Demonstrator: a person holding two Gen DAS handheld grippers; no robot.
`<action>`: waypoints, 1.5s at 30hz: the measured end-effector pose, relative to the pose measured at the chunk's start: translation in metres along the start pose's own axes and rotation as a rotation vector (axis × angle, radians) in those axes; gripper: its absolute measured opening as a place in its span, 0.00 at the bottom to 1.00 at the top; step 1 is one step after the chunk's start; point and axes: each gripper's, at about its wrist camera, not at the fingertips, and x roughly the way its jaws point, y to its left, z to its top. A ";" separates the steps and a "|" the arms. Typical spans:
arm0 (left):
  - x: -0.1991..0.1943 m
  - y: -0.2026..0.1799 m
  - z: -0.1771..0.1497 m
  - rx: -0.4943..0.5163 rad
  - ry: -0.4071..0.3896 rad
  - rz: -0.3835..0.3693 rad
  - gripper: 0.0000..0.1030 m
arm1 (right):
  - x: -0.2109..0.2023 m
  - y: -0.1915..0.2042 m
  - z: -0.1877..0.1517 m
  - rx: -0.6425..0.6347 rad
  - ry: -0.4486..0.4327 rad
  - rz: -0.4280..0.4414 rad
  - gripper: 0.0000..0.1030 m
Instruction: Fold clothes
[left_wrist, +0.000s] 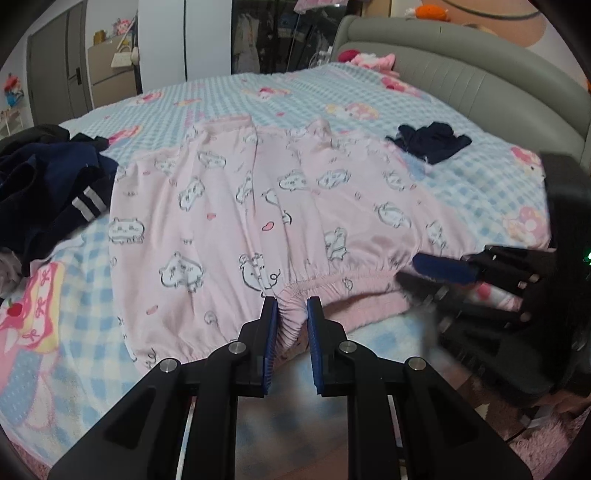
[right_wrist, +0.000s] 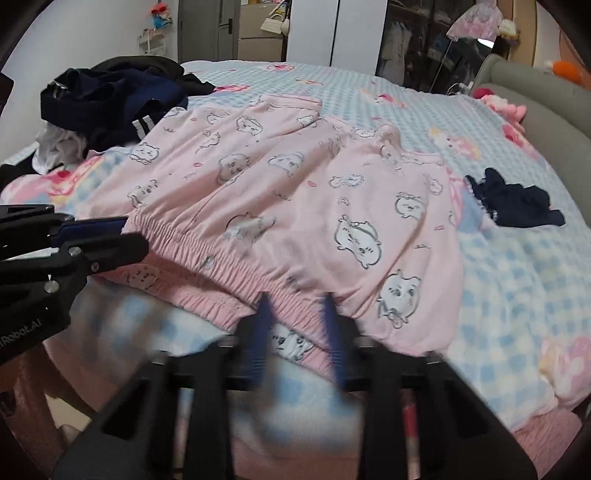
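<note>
So there's a pair of pink pajama pants spread flat across the bed — soft-looking cotton, printed all over with little white cartoon critters and tiny hearts, with a gathered elastic waistband at the near edge. The legs run away toward the far side of the bed, a bit rumpled and creased.

The left gripper has its blue ribbed pads pinched in on a bunched-up bit of that waistband, fabric puckered between the two fingers. The right gripper sits at the waistband further along; its own view is motion-blurred and the jaws look apart around the elastic, so I honestly can't tell if it's actually clamping anything.

The bed cover is a fluffy blue-and-white check with pink cartoon patches. On the left there's a heap of dark navy clothes, one piece with white stripes on a cuff. A small dark crumpled garment lies apart on the right, near the padded grey headboard.
</note>
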 end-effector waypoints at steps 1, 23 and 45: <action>0.001 0.001 -0.001 -0.002 0.005 0.002 0.16 | -0.002 -0.002 0.001 0.010 -0.005 -0.002 0.06; 0.043 -0.018 -0.001 0.114 0.099 0.071 0.22 | -0.003 -0.013 -0.004 0.024 0.024 0.027 0.42; 0.021 0.010 0.010 -0.023 0.019 -0.004 0.07 | 0.009 -0.011 0.008 0.016 0.033 0.070 0.54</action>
